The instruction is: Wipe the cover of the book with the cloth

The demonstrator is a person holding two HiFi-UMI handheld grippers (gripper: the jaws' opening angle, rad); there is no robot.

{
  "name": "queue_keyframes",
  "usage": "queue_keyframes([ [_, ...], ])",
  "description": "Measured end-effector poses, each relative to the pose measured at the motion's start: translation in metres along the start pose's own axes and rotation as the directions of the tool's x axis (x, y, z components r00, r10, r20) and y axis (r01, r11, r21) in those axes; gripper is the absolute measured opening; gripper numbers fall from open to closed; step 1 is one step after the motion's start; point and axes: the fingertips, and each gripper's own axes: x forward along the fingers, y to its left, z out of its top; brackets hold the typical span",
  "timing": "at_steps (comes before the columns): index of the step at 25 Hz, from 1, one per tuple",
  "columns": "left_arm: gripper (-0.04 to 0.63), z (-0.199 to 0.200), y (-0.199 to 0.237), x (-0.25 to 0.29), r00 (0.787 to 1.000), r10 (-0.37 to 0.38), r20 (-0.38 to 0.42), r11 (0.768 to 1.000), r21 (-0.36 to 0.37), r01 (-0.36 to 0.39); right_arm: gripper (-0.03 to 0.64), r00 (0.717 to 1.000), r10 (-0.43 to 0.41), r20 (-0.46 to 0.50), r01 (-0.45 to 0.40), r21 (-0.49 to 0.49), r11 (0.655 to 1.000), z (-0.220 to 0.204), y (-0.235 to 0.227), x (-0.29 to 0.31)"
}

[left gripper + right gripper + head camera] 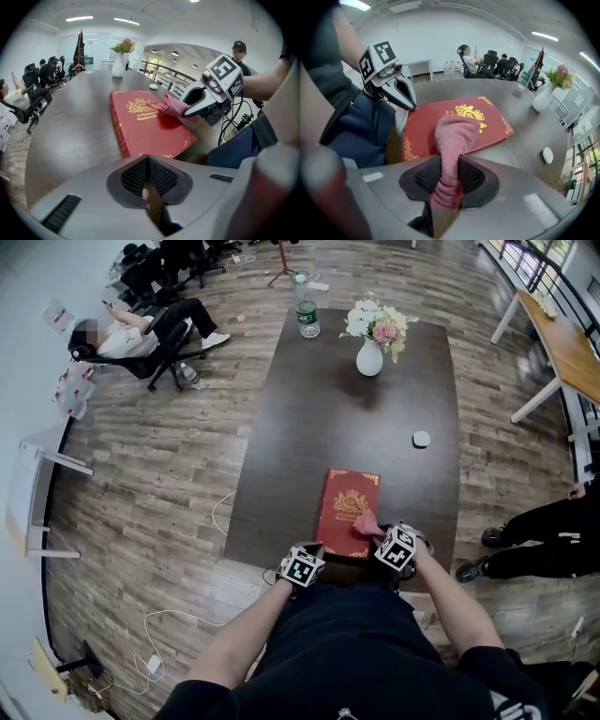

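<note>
Book (348,512), red with gilt ornament on the cover: is lying closed and flat by the table's (309,418) near edge, toward the near right corner.
Cloth (367,522), pink: is resting its free end on the cover, on the right half beside the gilt crest.
Right gripper (448,171): is pinching the cloth's bunched end between its jaws, with the cloth trailing forward onto the book.
Left gripper (148,176): is keeping its jaws pressed together with nothing between them, and is being held at the table's near edge, just beside the book's near left corner.
Vase (369,359), white: is standing upright toward the far edge, holding a bouquet (379,321) of white and pink flowers.
Bottle (307,319), clear with a green label: is standing at the far left corner. Its contents are not discernible.
Small white object (421,439): is lying near the right edge, between vase and book.
</note>
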Motion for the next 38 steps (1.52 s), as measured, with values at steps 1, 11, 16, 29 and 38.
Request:
queue_keyframes([
  [1,-0.005,0.000,0.000,0.000,1.000,-0.001,0.000,1.000,-0.003,0.001,0.108,1.000,0.000,0.008,0.000,-0.003,1.000,0.004,0.001,-0.002],
  [11,-0.005,0.002,0.000,-0.001,1.000,-0.011,0.000,1.000,-0.018,0.011,0.107,0.995,0.051,0.082,-0.044,-0.089,0.995,0.066,0.024,0.010],
  [16,-0.005,0.004,-0.002,-0.002,1.000,-0.015,0.003,0.999,-0.036,0.015,0.108,0.992,0.083,0.093,-0.073,-0.111,0.991,0.091,0.034,0.026],
  [29,-0.005,-0.002,-0.002,-0.004,1.000,-0.028,-0.010,0.999,-0.035,0.027,0.109,0.986,0.139,0.096,-0.119,-0.190,0.975,0.134,0.061,0.058],
  [38,-0.005,-0.001,-0.003,-0.006,0.999,-0.039,-0.021,0.999,-0.033,0.038,0.107,0.978,0.172,0.117,-0.145,-0.208,0.967,0.159,0.071,0.074],
])
